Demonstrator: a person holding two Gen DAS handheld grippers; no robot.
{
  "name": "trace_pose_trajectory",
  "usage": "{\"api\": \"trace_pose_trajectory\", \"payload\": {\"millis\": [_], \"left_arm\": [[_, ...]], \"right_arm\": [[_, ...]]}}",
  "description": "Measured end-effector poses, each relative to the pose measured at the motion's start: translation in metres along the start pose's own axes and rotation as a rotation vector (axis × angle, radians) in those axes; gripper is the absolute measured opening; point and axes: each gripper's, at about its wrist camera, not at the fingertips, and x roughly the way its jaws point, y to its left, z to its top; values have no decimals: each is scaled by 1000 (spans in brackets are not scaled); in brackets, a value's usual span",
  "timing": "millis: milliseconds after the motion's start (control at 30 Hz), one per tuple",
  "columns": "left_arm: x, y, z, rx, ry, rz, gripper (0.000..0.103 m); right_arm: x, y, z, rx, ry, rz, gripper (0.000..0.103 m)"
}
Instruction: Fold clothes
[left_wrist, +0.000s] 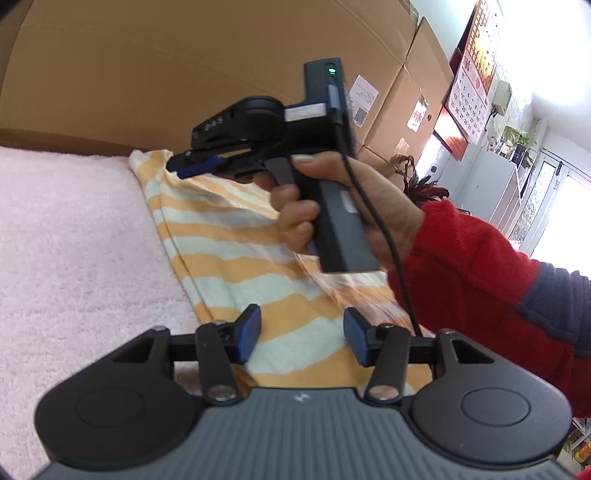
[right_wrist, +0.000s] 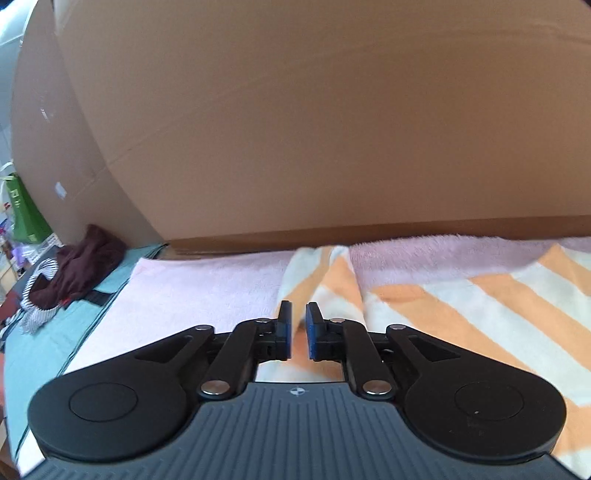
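Note:
An orange-and-white striped garment (left_wrist: 236, 258) lies on a pink fleece blanket (left_wrist: 74, 240). My left gripper (left_wrist: 303, 336) hangs open just above its near part, with nothing between the fingers. A hand in a red sleeve (left_wrist: 472, 258) holds my right gripper (left_wrist: 184, 168) at the garment's far edge, by the cardboard box. In the right wrist view the right gripper (right_wrist: 298, 328) has its jaws a narrow gap apart, pinched on a raised fold of the striped garment (right_wrist: 325, 280) that runs up to the tips.
Large cardboard boxes (right_wrist: 332, 129) wall off the back of the blanket (right_wrist: 207, 288). At the left, a dark red and striped pile of clothes (right_wrist: 74, 266) lies on a teal sheet (right_wrist: 44, 343). A calendar (left_wrist: 472, 85) and plants (left_wrist: 517, 140) are at the far right.

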Motion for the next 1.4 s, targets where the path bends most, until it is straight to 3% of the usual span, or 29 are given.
{"api": "trace_pose_trajectory", "payload": {"millis": [200,233,300,433,533,600,633,700,767,867,1000,1067,1167,1200,1267,1300,1400], "left_arm": [[1,0,0,11,5,-3,56],[1,-1,1,13,7,-1,57],[2,-5,1,37,17,19,58],[3,-20,3,83,28,55,64],[2,-34,5,102,20,68,63],[1,-43,7,115,14,77,70],[1,-47,7,122,12,82,78],[6,-45,3,107,35,111,78],[9,-41,-4,92,38,136,76],[9,-46,-11,125,40,157,79],[-5,-61,-22,150,51,124,81],[-15,-68,-30,150,54,81,87],[-26,-75,-43,178,41,75,87],[-28,-76,-44,180,39,76,87],[-31,-76,-42,161,43,73,87],[-34,-75,-40,145,46,69,87],[-39,-73,-37,146,57,106,87]], "right_arm": [[-38,-7,-38,0,59,76,16],[-38,-11,-43,12,60,65,7],[-33,-19,-46,49,16,68,0],[-35,-32,-43,153,-8,123,0],[-49,-25,-44,104,-60,104,9],[-59,-23,-44,72,-93,88,19],[-61,-23,-45,71,-96,79,23],[-59,-25,-45,82,-92,61,28],[-54,-32,-46,122,-69,59,27],[-53,-38,-46,150,-79,25,16],[-56,-46,-46,198,-109,10,14],[-63,-48,-45,205,-137,57,17],[-57,-50,-45,238,-59,217,24],[-53,-48,-46,232,-30,223,24],[-45,-41,-48,193,8,174,18],[-44,-40,-48,181,1,151,12],[-48,-42,-48,183,-38,122,9]]}}
